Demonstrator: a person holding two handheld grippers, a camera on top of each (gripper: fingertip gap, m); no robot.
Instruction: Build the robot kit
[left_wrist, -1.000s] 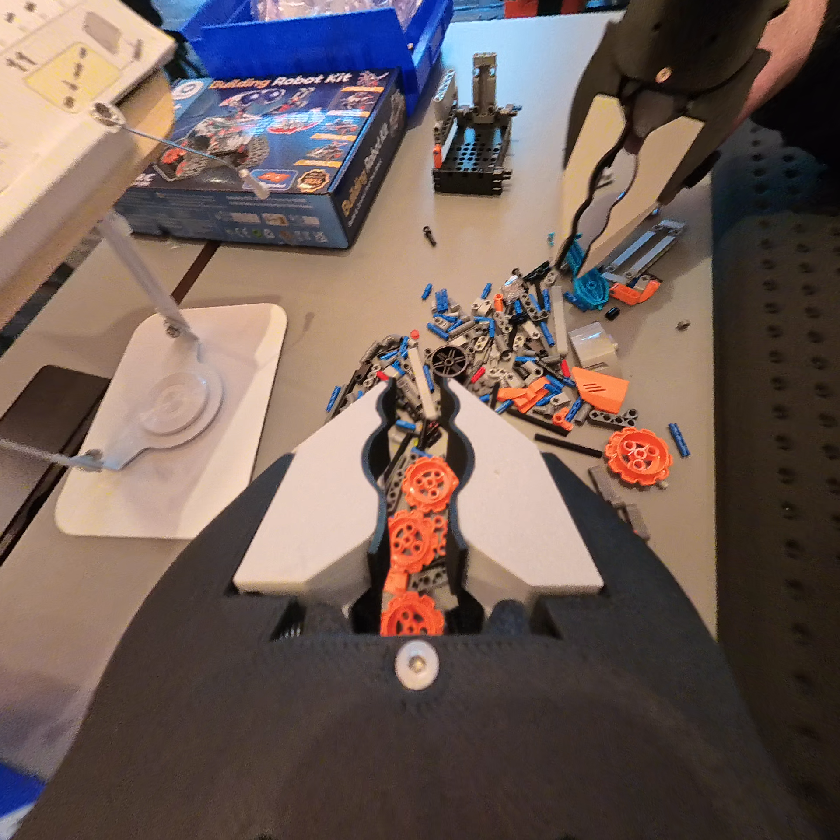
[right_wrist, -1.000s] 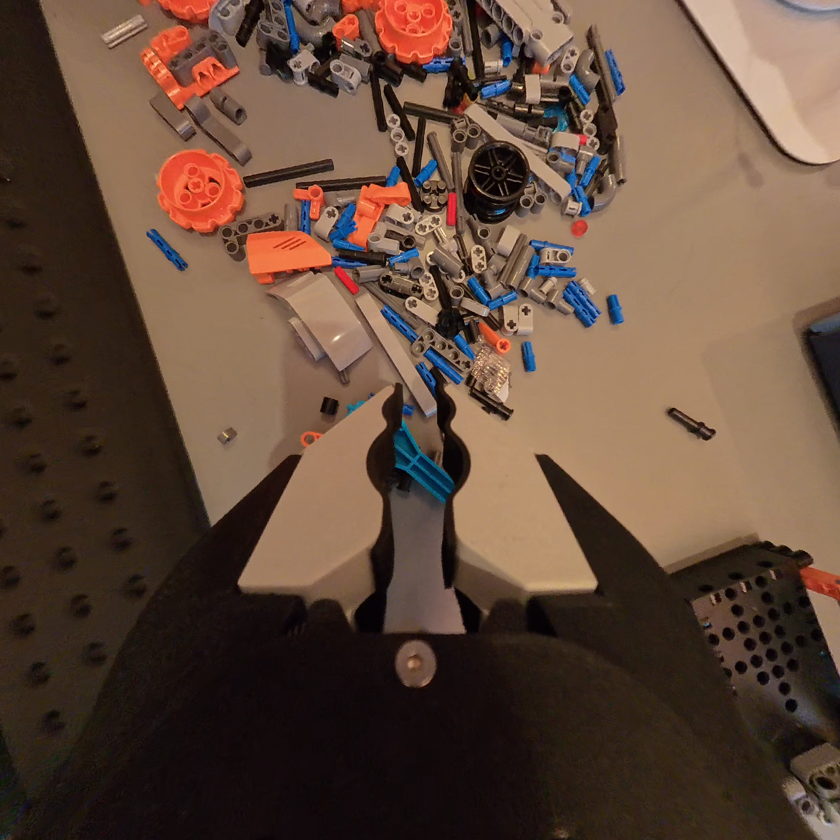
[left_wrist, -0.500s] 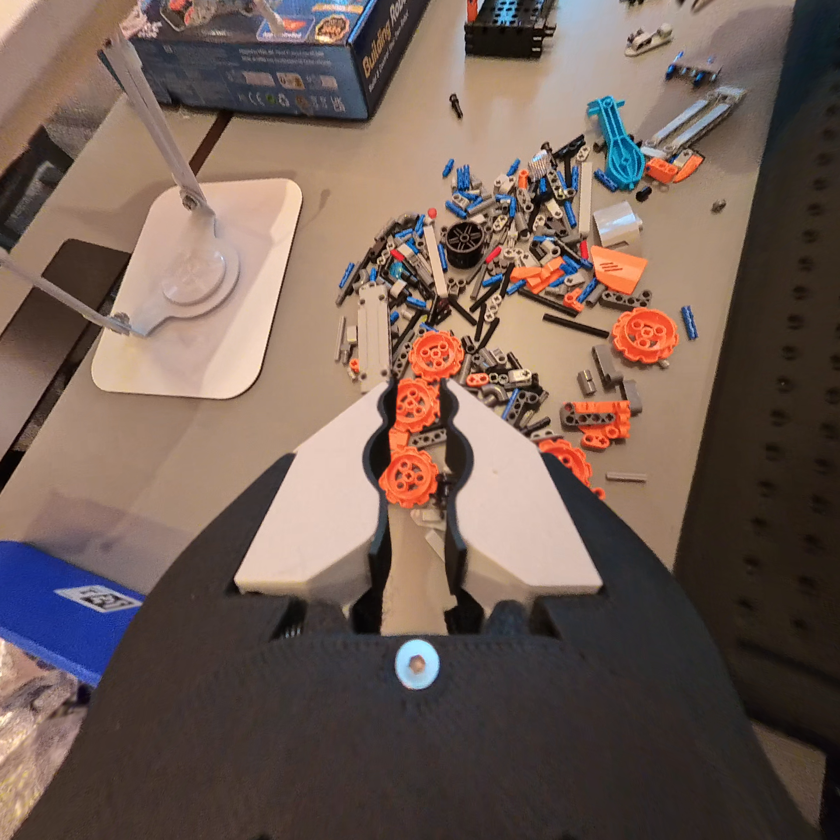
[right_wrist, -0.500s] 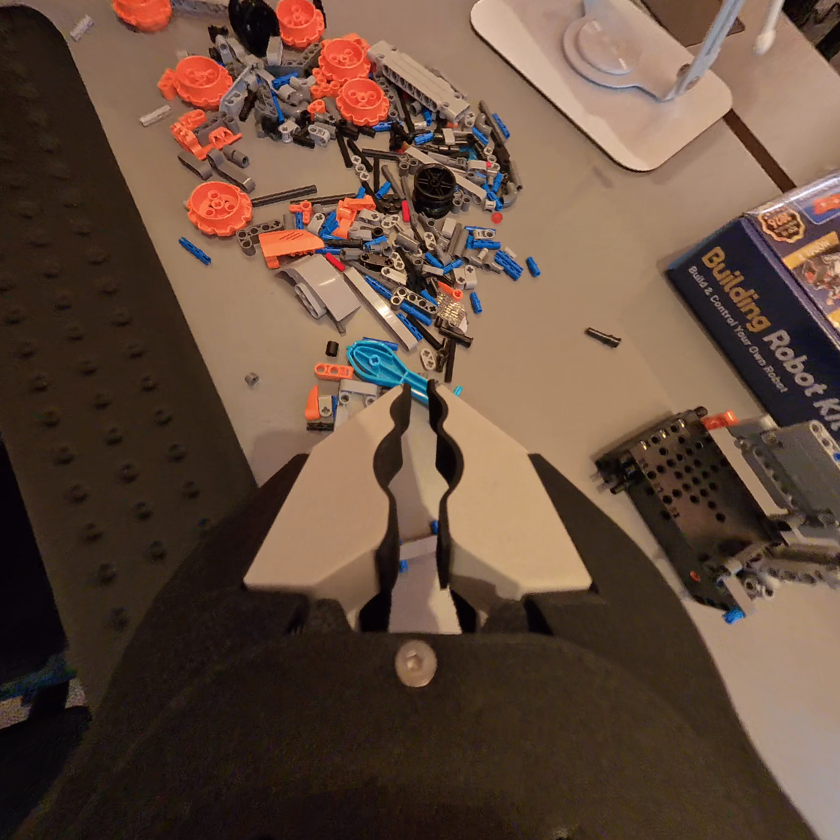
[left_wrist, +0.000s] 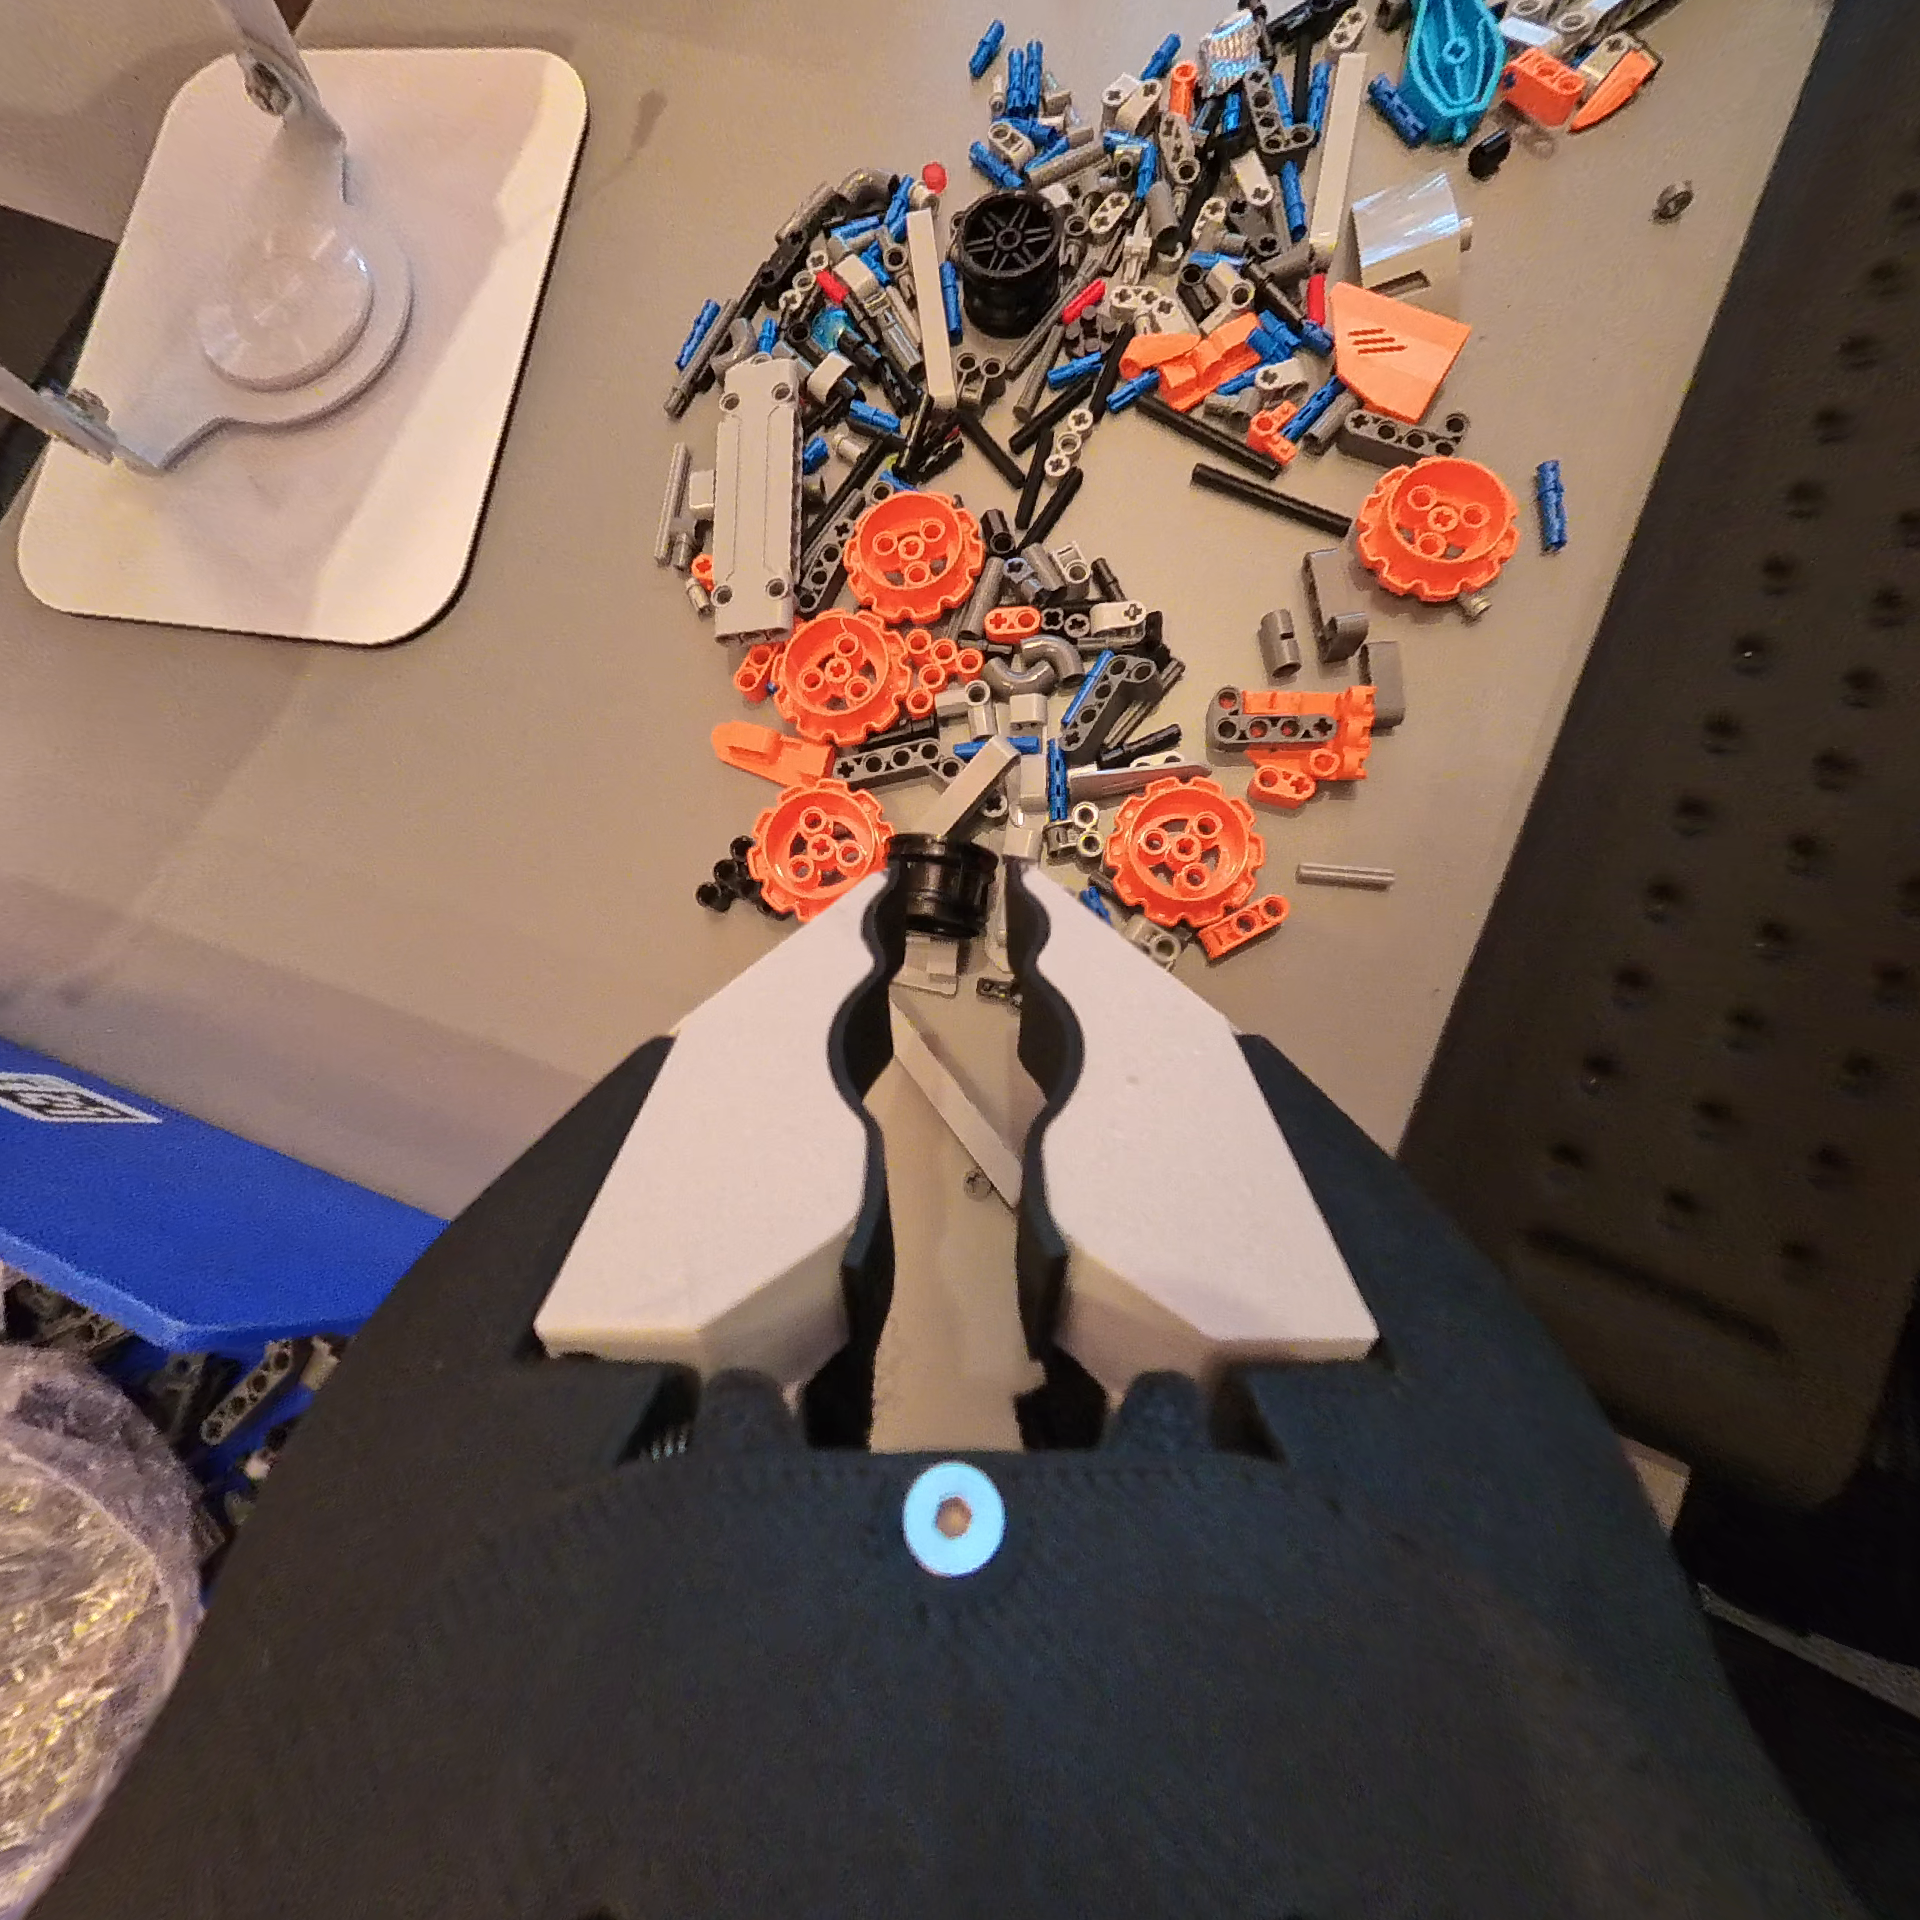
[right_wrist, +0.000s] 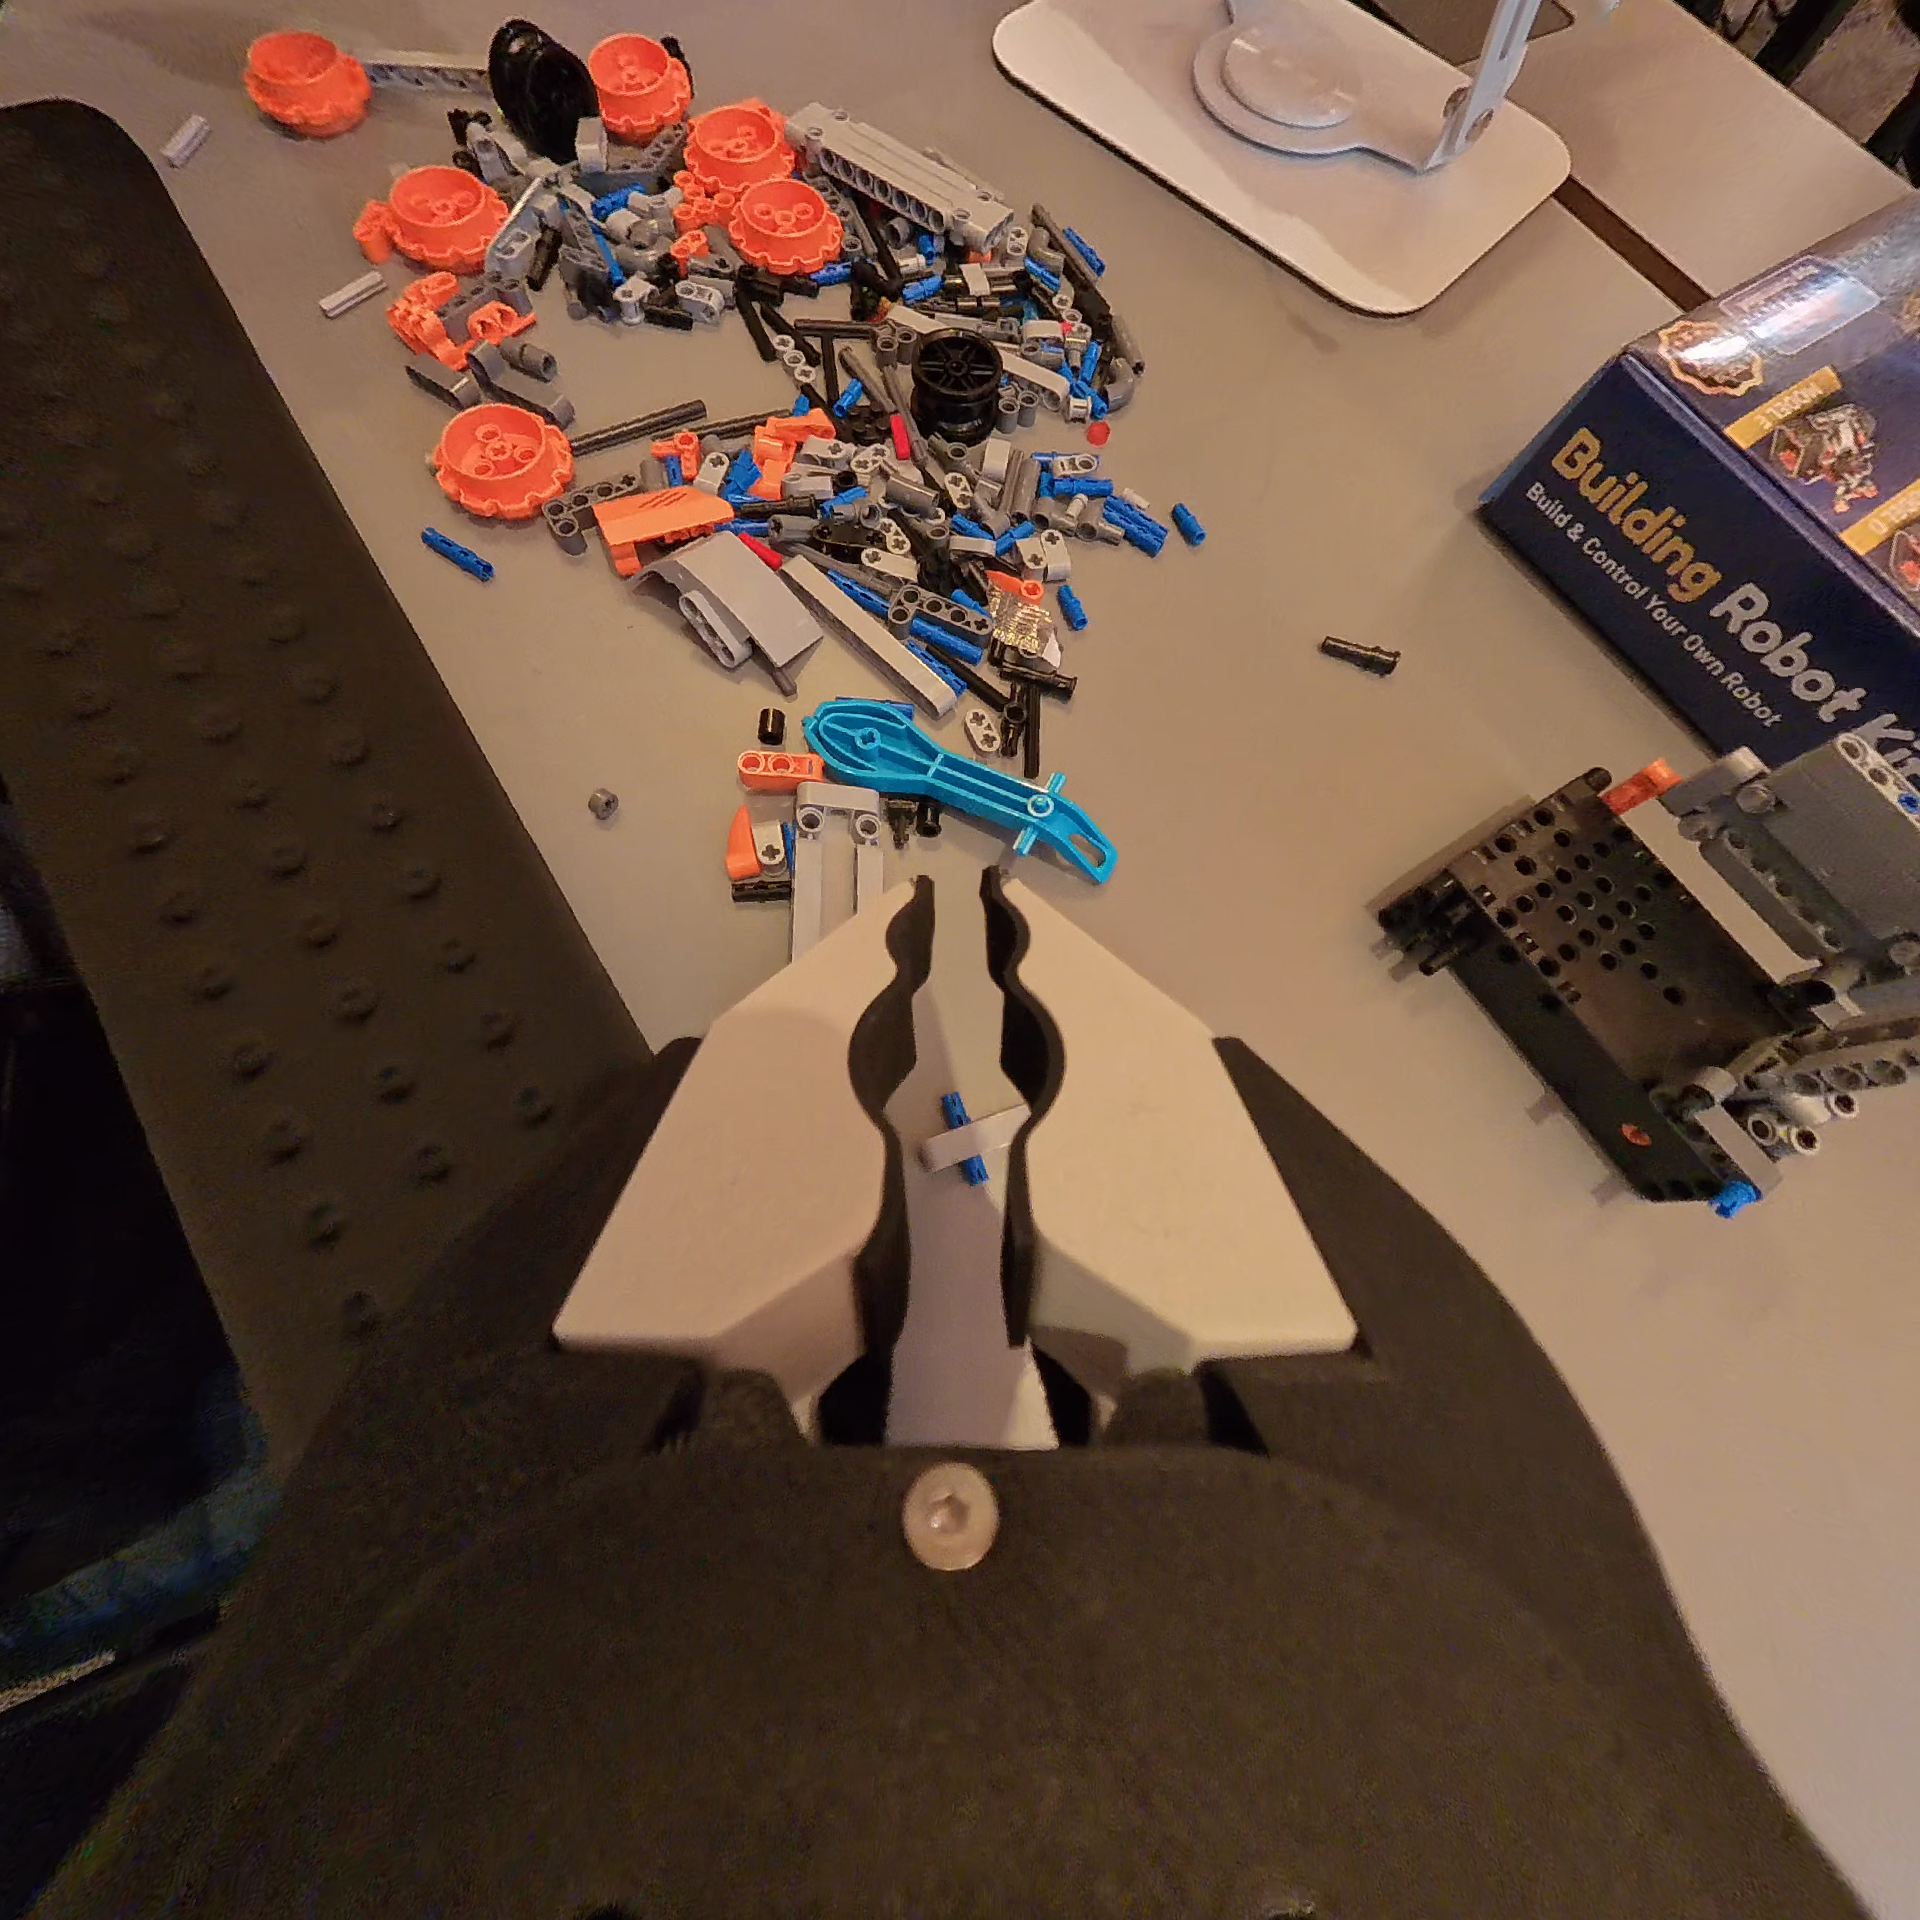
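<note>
Building pieces (left_wrist: 1039, 416) of plastic lie scattered in a long heap on a smooth grey table (left_wrist: 468, 831): blue pins, grey and black beams, black axles, and toothed orange wheels (left_wrist: 912, 540). Beside the heap stands a white flat stand base (left_wrist: 291, 343) with rounded corners, and a black mat (right_wrist: 208, 675) dotted with raised studs runs along the table's other edge. A blue bin (left_wrist: 156, 1226) shows at the near corner in the left wrist view. The left gripper (left_wrist: 945, 894) has pale grey fingers with wavy black inner pads; its tips are parted, and a small black ribbed wheel hub (left_wrist: 940, 878) sits between them, though contact on both sides cannot be told. An orange wheel lies just beside that hub. The right gripper (right_wrist: 951, 888) hangs with its tips slightly apart and holding nothing, above a short grey beam with a blue pin (right_wrist: 966, 1143). Just ahead of its tips lie a turquoise tool-shaped piece (right_wrist: 935, 779) and a pale grey frame (right_wrist: 831, 862). Off to its right sit a black perforated assembly (right_wrist: 1579, 997) with grey beams and a dark blue printed box (right_wrist: 1714, 520).
</note>
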